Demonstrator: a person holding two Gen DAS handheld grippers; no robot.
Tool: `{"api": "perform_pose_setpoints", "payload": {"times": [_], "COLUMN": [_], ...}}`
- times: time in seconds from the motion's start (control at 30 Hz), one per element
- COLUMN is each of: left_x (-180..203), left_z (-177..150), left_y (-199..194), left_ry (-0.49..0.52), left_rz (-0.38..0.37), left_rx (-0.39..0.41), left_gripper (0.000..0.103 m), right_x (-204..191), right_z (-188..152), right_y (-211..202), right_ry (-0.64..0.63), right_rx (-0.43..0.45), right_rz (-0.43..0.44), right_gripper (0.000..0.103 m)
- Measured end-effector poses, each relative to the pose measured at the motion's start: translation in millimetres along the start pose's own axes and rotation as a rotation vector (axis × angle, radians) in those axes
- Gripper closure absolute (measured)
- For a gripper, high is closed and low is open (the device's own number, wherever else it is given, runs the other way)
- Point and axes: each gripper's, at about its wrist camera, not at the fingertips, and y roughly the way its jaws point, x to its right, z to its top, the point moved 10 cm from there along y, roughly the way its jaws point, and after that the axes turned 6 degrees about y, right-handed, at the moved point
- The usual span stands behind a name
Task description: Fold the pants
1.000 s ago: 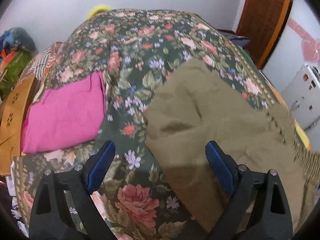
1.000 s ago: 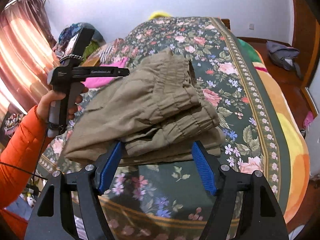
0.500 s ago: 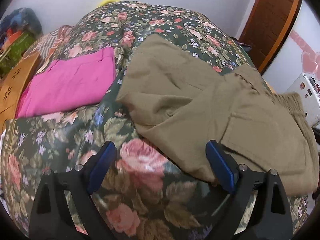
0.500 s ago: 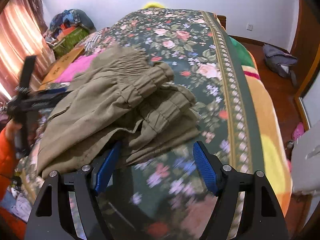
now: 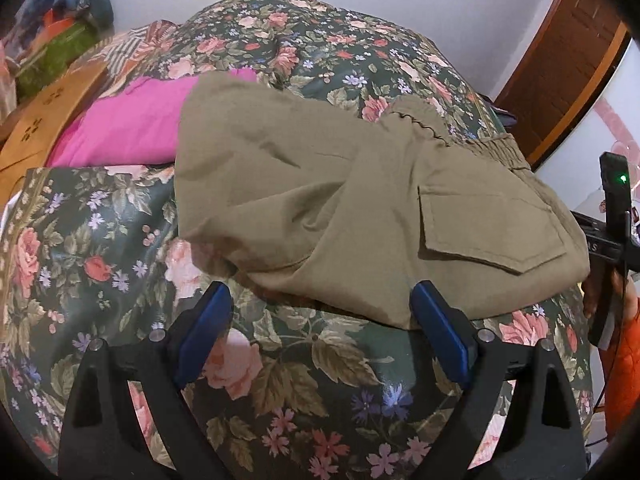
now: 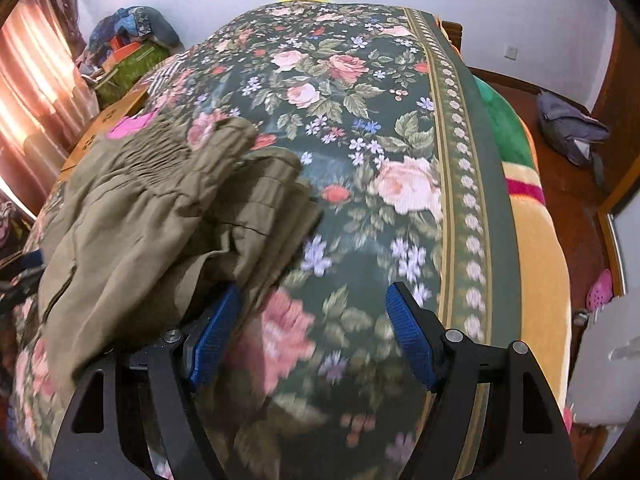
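Folded olive pants point(image 5: 360, 200) lie on the floral bedspread point(image 5: 100, 240), cargo pocket flap up and elastic waistband at the far right. My left gripper point(image 5: 322, 306) is open just before their near edge, and its right fingertip point(image 5: 428, 308) overlaps the fold. In the right wrist view the pants point(image 6: 152, 216) bunch at the left. My right gripper point(image 6: 314, 300) is open over bare bedspread point(image 6: 360, 160), with cloth draped against the outside of its left finger point(image 6: 216, 332). The right gripper's body point(image 5: 612, 220) also shows at the left wrist view's right edge, held by an orange-sleeved hand.
A folded pink garment point(image 5: 132, 124) lies behind the pants at the left, beside a wooden board point(image 5: 40, 120) and a clothes pile point(image 5: 60, 32). An orange and green blanket point(image 6: 532, 240) lines the bed's right edge. A grey bag point(image 6: 572, 132) sits on the floor beyond it.
My right gripper has slid right and lower, so the pants have gone from between its fingers to its left. My left gripper has swung to face the pants' pocket side.
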Motion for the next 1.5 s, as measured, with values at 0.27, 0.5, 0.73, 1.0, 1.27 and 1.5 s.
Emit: {"api": "perform_pose_setpoints", "payload": {"times": [0.27, 0.5, 0.73, 1.0, 1.27, 1.5], "left_x": [-7, -23, -51, -61, -70, -73], "left_z": [12, 34, 20, -4, 2, 30], "left_y": [-16, -31, -6, -2, -27, -6], "left_ry": [0.107, 0.108, 0.053, 0.015, -0.051, -0.019], "left_rz": [0.081, 0.14, 0.174, 0.153, 0.098, 0.119], "left_rx": [0.022, 0.099, 0.039, 0.008, 0.062, 0.077], "left_gripper": [0.01, 0.01, 0.01, 0.01, 0.013, 0.013], "right_x": [8, -7, -64, -46, -40, -67], "right_z": [10, 18, -4, -14, -2, 5], "right_y": [-22, -76, -68, -26, -34, -49], "right_ry": [-0.038, -0.003, -0.081, -0.076, -0.127, -0.086], "right_rx": [0.054, 0.17, 0.14, 0.07, 0.089, 0.146], "right_rz": [-0.062, -0.024, 0.062, 0.016, -0.102, -0.032], "right_gripper": [0.032, 0.03, 0.03, 0.028, 0.028, 0.028]}}
